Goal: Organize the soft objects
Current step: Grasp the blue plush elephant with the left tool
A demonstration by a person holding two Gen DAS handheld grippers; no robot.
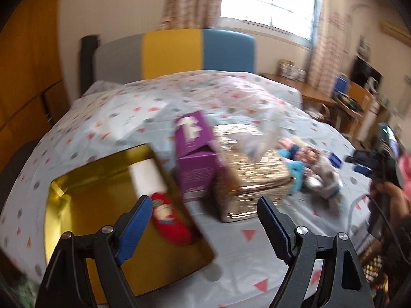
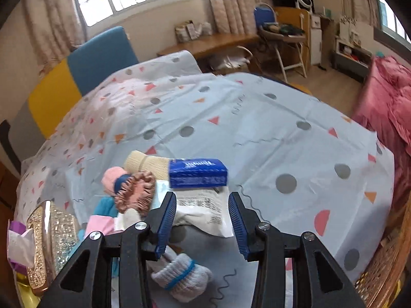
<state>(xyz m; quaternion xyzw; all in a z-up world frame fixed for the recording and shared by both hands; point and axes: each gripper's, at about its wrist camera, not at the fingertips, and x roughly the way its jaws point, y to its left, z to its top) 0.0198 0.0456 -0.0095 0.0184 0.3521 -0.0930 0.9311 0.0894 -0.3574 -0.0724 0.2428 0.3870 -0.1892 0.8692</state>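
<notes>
From the left wrist view, the left hand-held gripper [image 1: 205, 220] fills the bottom of the frame with its jaws wide apart and nothing between them. Under its left finger lies an open gold box [image 1: 84, 197], its near corner at lower centre; a red sock [image 1: 169, 220] and a white roll [image 1: 149, 177] rest against its right wall. Just right of that wall stand a purple carton [image 1: 195, 154] and a shiny gold case [image 1: 251, 169], close together with only a thin gap to the box. A heap of socks [image 1: 305, 164] lies at centre right, and a person's hand with the other tool shows at the right edge. Free sheet on the bed [image 1: 102, 118] stretches across the upper left and along the bottom centre. From the right wrist view, the right hand-held gripper [image 2: 202, 220] stands partly open, clamped on nothing, with a white packet [image 2: 203, 210] lying on the sheet beyond its tips. A blue tissue pack [image 2: 197, 173] sits just above the packet. A pink ruffled piece [image 2: 134, 195], a beige roll [image 2: 147, 164] and pink and blue socks crowd the left centre. A white sock with a blue band [image 2: 182, 279] lies at bottom centre, below the fingers. The gold case [image 2: 48, 243] shows at the lower left edge. The whole right half of the sheet is open up to its edge, beyond which a pink quilt [image 2: 385, 97] lies.
</notes>
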